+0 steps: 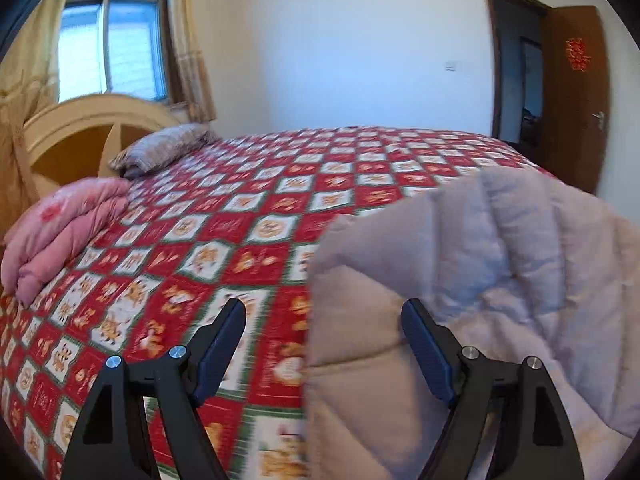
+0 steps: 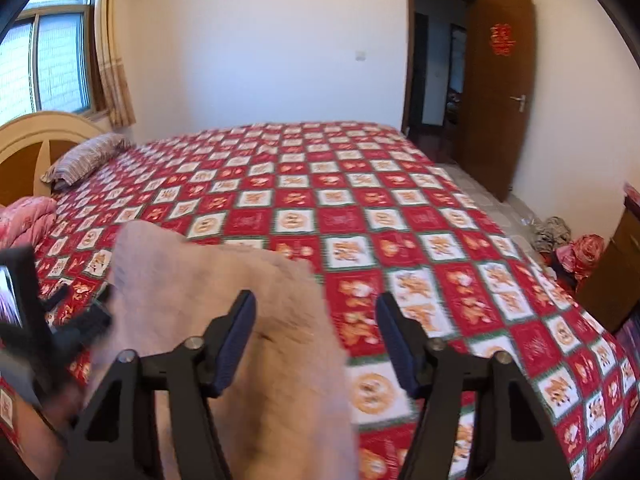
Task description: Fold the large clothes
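Bed [image 2: 400,208]: fills both views, spread with a red, white and green checked cover; serves as the folding surface. Padded garment [image 1: 500,264]: pale grey-pink, quilted and bulky, heaped at the near edge of the bed, at about four o'clock in the left wrist view and seven o'clock in the right wrist view [image 2: 224,300]; blurred, so its collar, sleeves and hem cannot be told apart. Folded pink quilt [image 1: 60,232]: nine o'clock, by the headboard, well apart from the garment. Striped pillow [image 1: 164,148]: ten o'clock, beside the quilt. Left gripper [image 1: 324,332]: fingers spread wide, nothing between them, its right finger over the garment's edge and its left over bare cover. Right gripper [image 2: 316,328]: likewise spread and empty, the garment's edge lying under its left finger. Handling note, as judgement: the step appears to be taking hold of the garment to lay it flat; each gripper should pinch a single outer edge, deep enough that the thick padding does not slip, and both should draw apart evenly toward twelve o'clock, onto open cover.
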`<state>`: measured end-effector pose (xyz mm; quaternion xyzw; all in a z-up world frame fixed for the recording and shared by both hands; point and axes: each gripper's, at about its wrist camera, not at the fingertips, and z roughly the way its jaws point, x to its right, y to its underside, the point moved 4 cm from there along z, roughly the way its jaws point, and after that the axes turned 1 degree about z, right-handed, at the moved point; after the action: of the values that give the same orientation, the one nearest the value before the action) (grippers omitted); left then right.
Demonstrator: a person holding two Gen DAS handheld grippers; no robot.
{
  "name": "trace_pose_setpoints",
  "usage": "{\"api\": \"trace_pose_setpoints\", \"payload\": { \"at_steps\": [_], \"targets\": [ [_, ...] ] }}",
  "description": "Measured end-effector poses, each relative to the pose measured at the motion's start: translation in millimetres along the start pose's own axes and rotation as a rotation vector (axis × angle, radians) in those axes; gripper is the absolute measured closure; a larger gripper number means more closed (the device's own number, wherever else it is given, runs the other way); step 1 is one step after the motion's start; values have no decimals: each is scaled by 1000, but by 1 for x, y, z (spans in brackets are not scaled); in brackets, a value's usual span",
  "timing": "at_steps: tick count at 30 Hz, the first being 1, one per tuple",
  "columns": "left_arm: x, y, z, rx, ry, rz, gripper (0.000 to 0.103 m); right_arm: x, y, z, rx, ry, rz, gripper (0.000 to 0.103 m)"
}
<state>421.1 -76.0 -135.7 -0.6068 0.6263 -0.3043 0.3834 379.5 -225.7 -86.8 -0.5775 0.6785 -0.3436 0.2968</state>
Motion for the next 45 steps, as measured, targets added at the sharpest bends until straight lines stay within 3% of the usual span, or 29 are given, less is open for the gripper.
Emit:
{"api": "trace_pose_setpoints", "payload": {
  "at_steps": [4,7,13,28,45],
  "targets": [
    [43,1,-17,64,44,106,22,-25,-4,24,-18,29,-13,44],
    [55,5,-17,78,80,126,22,-14,14,53,-65,82,13,47],
    [67,10,11,-27,190,44,8,26,58,88,-96,121,72,47],
    [83,22,31,-66,198,45,1,39,76,108,-102,94,115,46],
    [93,28,47,-102,200,44,1,44,85,130,-157,74,138,38]
  ]
}}
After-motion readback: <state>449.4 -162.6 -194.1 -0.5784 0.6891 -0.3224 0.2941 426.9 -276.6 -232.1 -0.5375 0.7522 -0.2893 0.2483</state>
